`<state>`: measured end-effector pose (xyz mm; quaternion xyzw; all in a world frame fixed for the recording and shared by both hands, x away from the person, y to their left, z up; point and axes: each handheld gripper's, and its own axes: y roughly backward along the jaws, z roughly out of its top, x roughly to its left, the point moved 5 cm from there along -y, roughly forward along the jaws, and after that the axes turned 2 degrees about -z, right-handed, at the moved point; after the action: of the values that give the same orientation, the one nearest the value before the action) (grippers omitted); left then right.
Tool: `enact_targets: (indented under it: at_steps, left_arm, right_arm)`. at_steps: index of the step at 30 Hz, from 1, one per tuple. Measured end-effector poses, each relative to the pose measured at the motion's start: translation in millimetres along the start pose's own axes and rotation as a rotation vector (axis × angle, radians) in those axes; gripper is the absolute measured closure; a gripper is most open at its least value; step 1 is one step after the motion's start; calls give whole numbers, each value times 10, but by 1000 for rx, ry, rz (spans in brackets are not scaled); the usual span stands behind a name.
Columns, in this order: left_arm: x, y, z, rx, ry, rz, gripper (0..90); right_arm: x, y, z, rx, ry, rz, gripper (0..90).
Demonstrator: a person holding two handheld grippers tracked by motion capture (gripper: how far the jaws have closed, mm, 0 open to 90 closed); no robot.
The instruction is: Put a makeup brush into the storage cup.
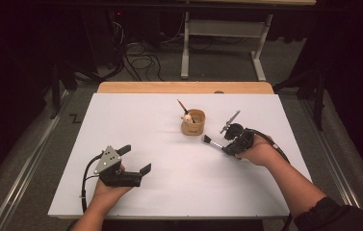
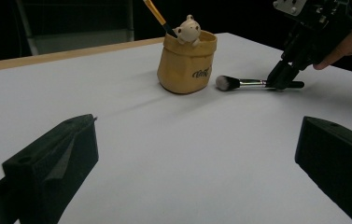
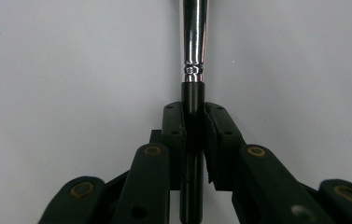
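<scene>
On the left, the left gripper (image 1: pixel 134 159) is held low over the white bench (image 1: pixel 169 187), its jaws released and with nothing between them. Near the middle, a yellow pot (image 1: pixel 193 122) is placed. Just right of it, the makeup brush (image 1: pixel 213 141) is lying on the bench, its black handle grasped by the clenched jaws of the right gripper (image 1: pixel 228 148).

The tan cup (image 2: pixel 187 63), upper middle of the left gripper view, bears small dark script too blurred to read.

Left tongs (image 1: pixel 133 159) gape wide; right tongs (image 1: pixel 230 148) are clamped tight, angled down.
</scene>
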<state>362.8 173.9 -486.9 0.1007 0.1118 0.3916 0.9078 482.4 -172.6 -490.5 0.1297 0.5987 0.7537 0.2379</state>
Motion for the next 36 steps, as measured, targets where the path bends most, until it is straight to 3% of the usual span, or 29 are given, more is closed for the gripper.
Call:
enact_targets:
  at_steps: [9, 14, 31, 36]
  left_arm:
    - [0, 3, 3, -2, 2, 0, 0]
    - [-3, 2, 3, -3, 4, 0, 0]
    - [-7, -5, -1, 0, 2, 1, 0]
    - [-8, -6, -1, 0, 1, 0, 0]
  right_arm:
    - [18, 76, -40, -31, -11, 0, 803]
    - [25, 128, -83, -66, -49, 7, 803]
    - [31, 215, -244, -232, -135, 27, 803]
    - [30, 205, -276, -277, -141, 34, 803]
